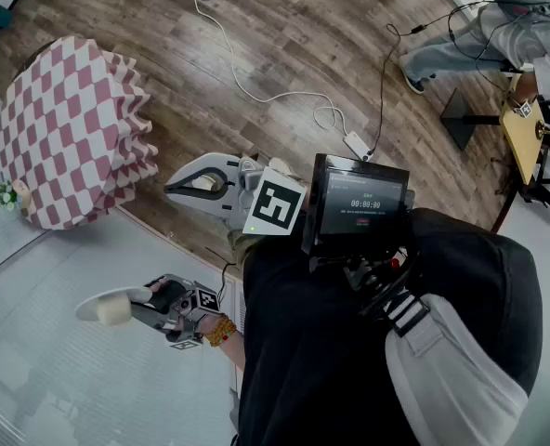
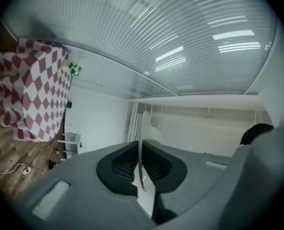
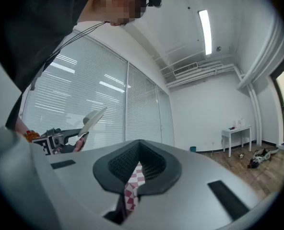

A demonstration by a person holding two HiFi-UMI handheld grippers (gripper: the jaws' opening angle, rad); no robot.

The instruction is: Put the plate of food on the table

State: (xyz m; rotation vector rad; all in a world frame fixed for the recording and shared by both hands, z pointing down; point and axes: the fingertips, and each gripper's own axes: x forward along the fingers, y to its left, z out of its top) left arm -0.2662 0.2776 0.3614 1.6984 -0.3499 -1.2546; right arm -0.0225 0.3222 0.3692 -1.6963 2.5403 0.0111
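A white plate (image 1: 103,306) carrying a pale piece of food (image 1: 114,315) is held by its rim in my left gripper (image 1: 148,298), which is shut on it at the lower left. In the left gripper view the plate (image 2: 143,143) shows edge-on between the jaws, with the food (image 2: 154,134) on its right face. The round table (image 1: 71,128), under a red-and-white checked cloth, stands apart at the upper left. My right gripper (image 1: 176,189) hovers between the table and my body with its jaws together and nothing held. From the right gripper view the plate (image 3: 95,120) tilts upward.
A small potted plant (image 1: 6,195) sits at the table's edge. White cables and a power strip (image 1: 359,145) lie on the wooden floor. Another person (image 1: 470,35) sits at the upper right. A glass wall with blinds runs along the left, and a small white table (image 3: 235,131) stands far off.
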